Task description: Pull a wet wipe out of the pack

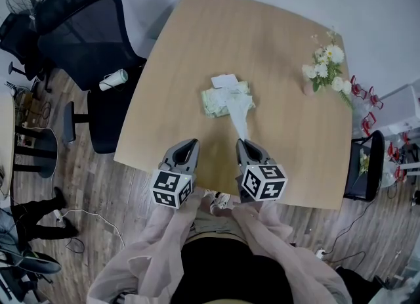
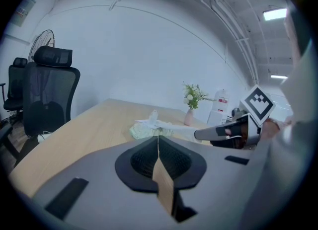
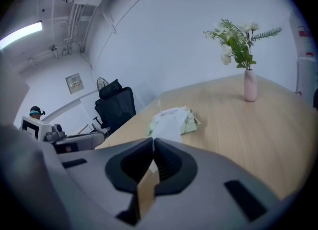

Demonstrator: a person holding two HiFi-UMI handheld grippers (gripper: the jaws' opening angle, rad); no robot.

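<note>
A pale green wet wipe pack (image 1: pixel 220 102) lies mid-table with its white lid flap (image 1: pixel 223 81) folded back. A white wipe (image 1: pixel 237 117) stretches from the pack's opening toward me, and my right gripper (image 1: pixel 241 144) is shut on its near end. In the right gripper view the wipe (image 3: pixel 166 129) runs from the pack (image 3: pixel 188 120) into the shut jaws. My left gripper (image 1: pixel 192 144) hovers near the table's front edge, left of the right one, shut with nothing in it. From the left gripper view the pack (image 2: pixel 143 131) lies ahead and the right gripper (image 2: pixel 198 134) is at right.
The wooden table (image 1: pixel 275 33) carries a small pink vase of white flowers (image 1: pixel 325 66) at the far right. A black office chair (image 1: pixel 92 53) with a white roll (image 1: pixel 113 79) on its seat stands off the table's left side. Another chair (image 1: pixel 364 165) is at right.
</note>
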